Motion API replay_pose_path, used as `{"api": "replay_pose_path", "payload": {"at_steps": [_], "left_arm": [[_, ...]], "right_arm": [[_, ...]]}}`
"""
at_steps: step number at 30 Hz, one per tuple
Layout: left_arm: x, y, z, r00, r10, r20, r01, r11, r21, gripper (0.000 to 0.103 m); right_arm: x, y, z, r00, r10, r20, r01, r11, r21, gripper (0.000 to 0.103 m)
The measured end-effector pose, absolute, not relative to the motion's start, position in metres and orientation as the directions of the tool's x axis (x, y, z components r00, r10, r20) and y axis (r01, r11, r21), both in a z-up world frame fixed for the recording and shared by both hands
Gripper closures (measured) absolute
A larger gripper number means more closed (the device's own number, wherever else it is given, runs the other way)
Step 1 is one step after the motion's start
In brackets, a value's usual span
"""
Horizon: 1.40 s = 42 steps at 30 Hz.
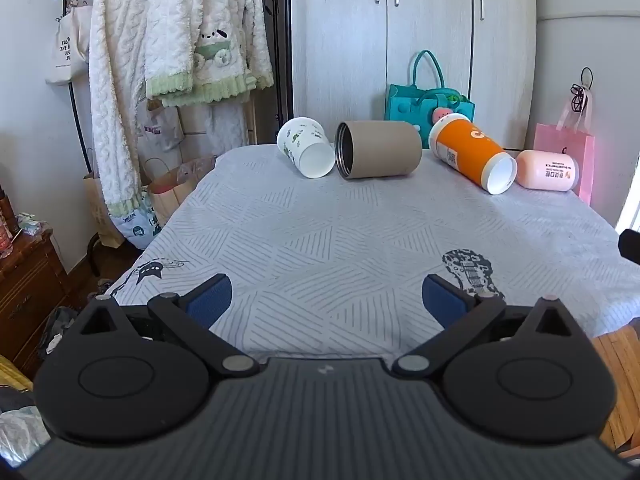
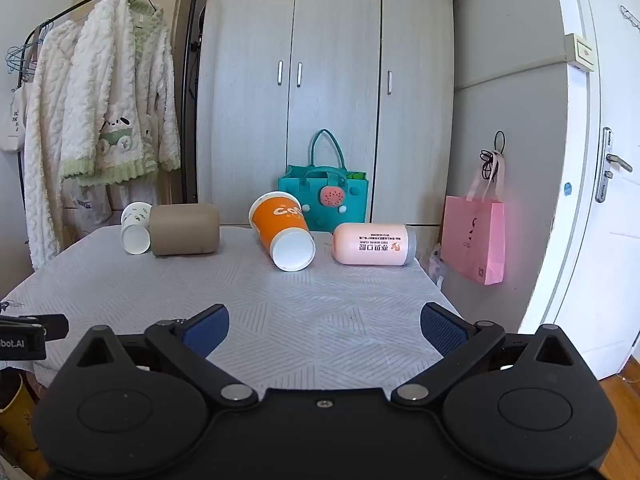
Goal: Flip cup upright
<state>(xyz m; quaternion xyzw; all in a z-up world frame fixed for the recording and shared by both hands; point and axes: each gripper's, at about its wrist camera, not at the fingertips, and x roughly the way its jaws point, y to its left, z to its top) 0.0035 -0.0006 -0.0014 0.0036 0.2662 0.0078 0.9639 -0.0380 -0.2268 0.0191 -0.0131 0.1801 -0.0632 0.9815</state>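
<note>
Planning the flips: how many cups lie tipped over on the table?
4, along the far edge: white cup leftmost, brown cup touching it, orange cup, pink cup rightmost.

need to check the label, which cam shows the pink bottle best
The right wrist view: the pink bottle lies on its side in full, its printed label and grey cap end facing the camera. The left wrist view shows it smaller, near the right edge, partly hidden behind the orange cup.

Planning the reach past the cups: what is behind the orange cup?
Behind the orange cup stands a teal bag against the wardrobe. The cup covers the bag's lower left corner, so that part stays unseen.
</note>
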Motion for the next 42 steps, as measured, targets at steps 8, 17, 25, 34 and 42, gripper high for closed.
{"api": "replay_pose_path", "payload": {"at_steps": [8,17,25,34,42], "left_arm": [[-0.002,0.003,0.001,0.88,0.015,-0.474,-0.018,1.0,-0.001,0.0],[-0.006,0.006,-0.006,0.884,-0.004,-0.468,-0.015,0.999,-0.037,0.0],[-0.014,0.01,-0.002,0.906,-0.018,-0.423,-0.006,0.998,-0.056,0.0],[-0.018,0.007,0.001,0.923,-0.029,-0.385,0.014,0.999,-0.041,0.0],[-0.017,0.008,0.0,0.925,-0.058,-0.376,0.036,0.997,-0.063,0.0]], "right_arm": [[-0.036,-0.227,0.018,0.924,-0.131,-0.358,0.121,0.991,-0.049,0.0],[-0.032,-0.23,0.013,0.918,-0.134,-0.373,0.132,0.991,-0.031,0.0],[-0.032,-0.228,0.014,0.917,-0.139,-0.373,0.134,0.99,-0.039,0.0],[-0.035,-0.226,0.015,0.922,-0.135,-0.363,0.131,0.991,-0.034,0.0],[-0.036,-0.228,0.012,0.925,-0.127,-0.358,0.127,0.992,-0.024,0.0]]}}
